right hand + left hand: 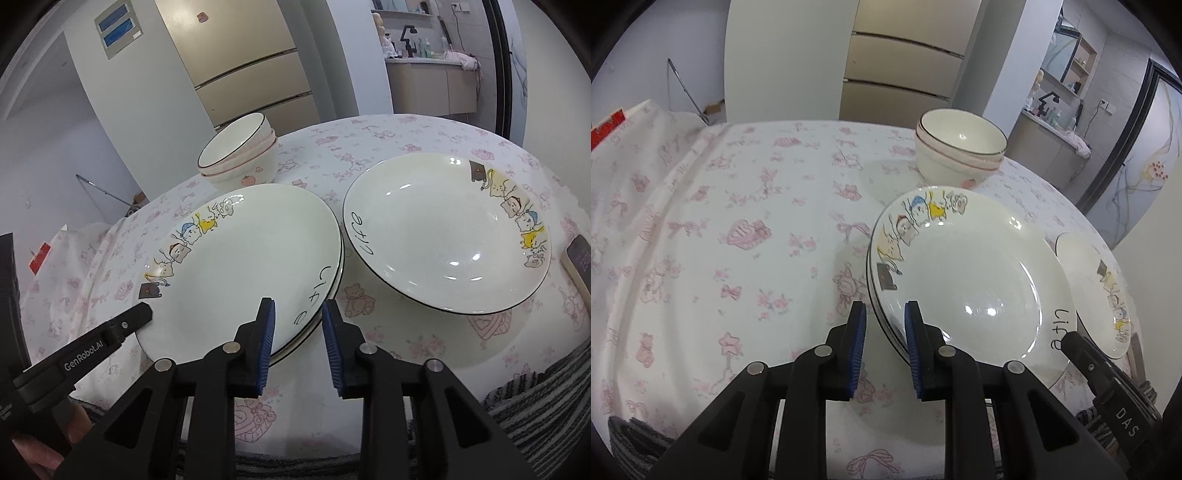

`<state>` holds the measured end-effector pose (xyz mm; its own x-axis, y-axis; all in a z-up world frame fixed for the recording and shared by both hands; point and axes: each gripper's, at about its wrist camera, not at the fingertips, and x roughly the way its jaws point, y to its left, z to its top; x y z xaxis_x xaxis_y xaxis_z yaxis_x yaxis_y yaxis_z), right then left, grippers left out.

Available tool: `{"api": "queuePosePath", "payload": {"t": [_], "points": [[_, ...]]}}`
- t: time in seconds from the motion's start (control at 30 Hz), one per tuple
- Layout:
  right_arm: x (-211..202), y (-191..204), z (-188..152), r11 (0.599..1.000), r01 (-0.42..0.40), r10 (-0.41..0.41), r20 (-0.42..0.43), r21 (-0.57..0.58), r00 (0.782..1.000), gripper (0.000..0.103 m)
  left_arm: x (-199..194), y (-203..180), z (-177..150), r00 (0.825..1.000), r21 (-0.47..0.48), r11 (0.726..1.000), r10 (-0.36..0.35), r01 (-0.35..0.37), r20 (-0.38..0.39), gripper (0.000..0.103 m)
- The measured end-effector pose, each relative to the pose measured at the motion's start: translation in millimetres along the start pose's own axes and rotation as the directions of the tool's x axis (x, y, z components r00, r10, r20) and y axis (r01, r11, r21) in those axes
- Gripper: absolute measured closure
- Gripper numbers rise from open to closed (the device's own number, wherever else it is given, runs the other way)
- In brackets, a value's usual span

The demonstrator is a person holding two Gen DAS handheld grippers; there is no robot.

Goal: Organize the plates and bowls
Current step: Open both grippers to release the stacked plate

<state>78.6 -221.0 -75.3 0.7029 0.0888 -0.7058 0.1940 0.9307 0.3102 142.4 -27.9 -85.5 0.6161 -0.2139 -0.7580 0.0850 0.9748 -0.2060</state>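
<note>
Likely squaring up the stack of plates (243,251), sitting toward the near edge of the tabletop (738,206), before adding the lone plate (443,236) lying just beside it on the right.

Keep the left hand-held gripper (886,332) narrow, with the stack's near-left rim in the gap and neither pad plainly pressing. Same for the right hand-held gripper (299,328): narrow, astride the near-right rim, nothing clamped.

Nudge evenly from both sides, low and slow, so the rims line up without the top plate skating off. Avoid pushing toward the far edge, where the nested bowls (240,155) stand close behind. Watch for glazed rims slipping from the pads.
</note>
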Motion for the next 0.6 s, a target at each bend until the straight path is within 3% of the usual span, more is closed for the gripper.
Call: {"api": "queuePosePath", "payload": {"t": [0.2, 0.37, 0.43, 0.47, 0.5, 0.6], "points": [[-2.1, -2.5, -0.2, 1.0, -0.01, 0.01, 0.008, 0.014, 1.0, 0.075, -7.3, 1.4, 1.6, 0.999, 0.0, 1.0, 0.009, -0.009, 0.037, 0.081], [-7.7, -1.0, 0.6, 1.0, -0.018, 0.018, 0.012, -0.001, 1.0, 0.075, -25.9, -6.8, 2.0, 0.992, 0.036, 0.999, 0.011, -0.016, 0.13, 0.079], [-13.6, -1.5, 1.3, 1.0, -0.017, 0.017, 0.031, -0.01, 0.999, 0.067, -36.6, -11.5, -0.5, 0.986, 0.056, 0.998, 0.01, -0.02, 0.169, 0.066], [-17.1, -2.8, 1.5, 1.0, -0.019, 0.019, 0.042, -0.011, 0.999, 0.064, -42.0, -14.6, -3.2, 0.983, 0.07, 0.997, 0.015, -0.028, 0.185, 0.052], [-20.9, -5.1, 1.8, 1.0, -0.023, 0.023, 0.056, -0.012, 0.998, 0.061, -48.1, -18.7, -6.0, 0.979, 0.09, 0.995, 0.014, -0.033, 0.205, 0.044], [-33.0, -13.9, 5.8, 1.0, 0.005, -0.004, 0.1, -0.014, 0.995, 0.061, -64.4, -28.8, -5.6, 0.972, 0.119, 0.993, -0.009, -0.02, 0.233, 0.042]]}}
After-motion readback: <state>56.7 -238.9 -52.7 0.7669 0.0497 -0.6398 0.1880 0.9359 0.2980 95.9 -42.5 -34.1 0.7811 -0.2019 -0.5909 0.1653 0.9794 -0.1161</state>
